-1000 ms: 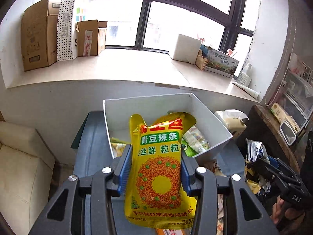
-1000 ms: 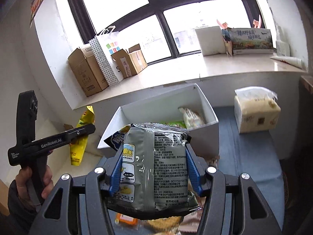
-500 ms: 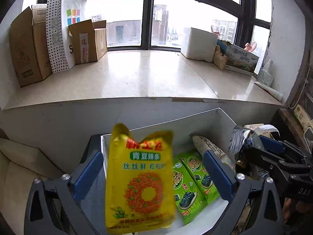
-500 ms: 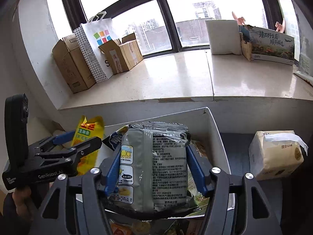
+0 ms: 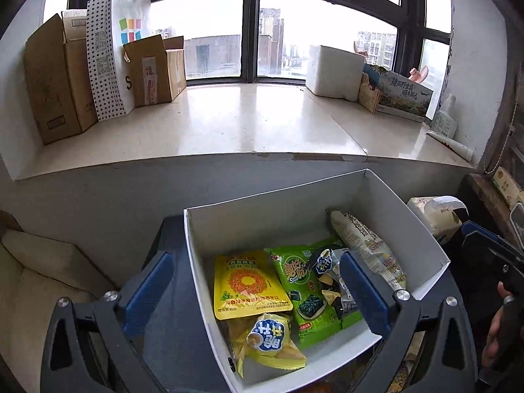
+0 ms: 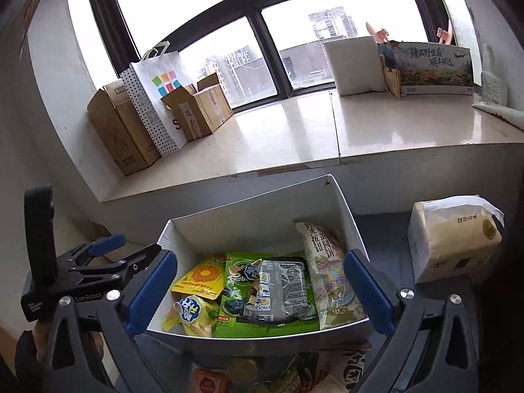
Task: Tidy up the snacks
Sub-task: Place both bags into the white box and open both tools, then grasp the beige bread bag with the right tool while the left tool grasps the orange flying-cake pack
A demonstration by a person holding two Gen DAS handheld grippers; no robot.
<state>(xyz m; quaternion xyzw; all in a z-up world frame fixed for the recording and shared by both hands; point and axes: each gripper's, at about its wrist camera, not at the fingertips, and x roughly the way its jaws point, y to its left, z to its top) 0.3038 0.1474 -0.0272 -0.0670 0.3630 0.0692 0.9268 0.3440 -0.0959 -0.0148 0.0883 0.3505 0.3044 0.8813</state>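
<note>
A white box holds several snack packs. The yellow pea-strip pack lies flat in its left part. The grey pack lies on the green seaweed packs. A tall cracker bag leans on the right wall. A small yellow pack lies at the front. My left gripper is open and empty above the box. My right gripper is open and empty above the box. The left gripper also shows in the right wrist view.
The box stands on a dark blue surface below a window ledge with cardboard boxes and a paper bag. A tissue pack stands right of the box. More snacks lie in front of it.
Both grippers opened above the box. The yellow pack dropped from the left gripper into the box. The grey pack left the right gripper and now lies on the green packs.
</note>
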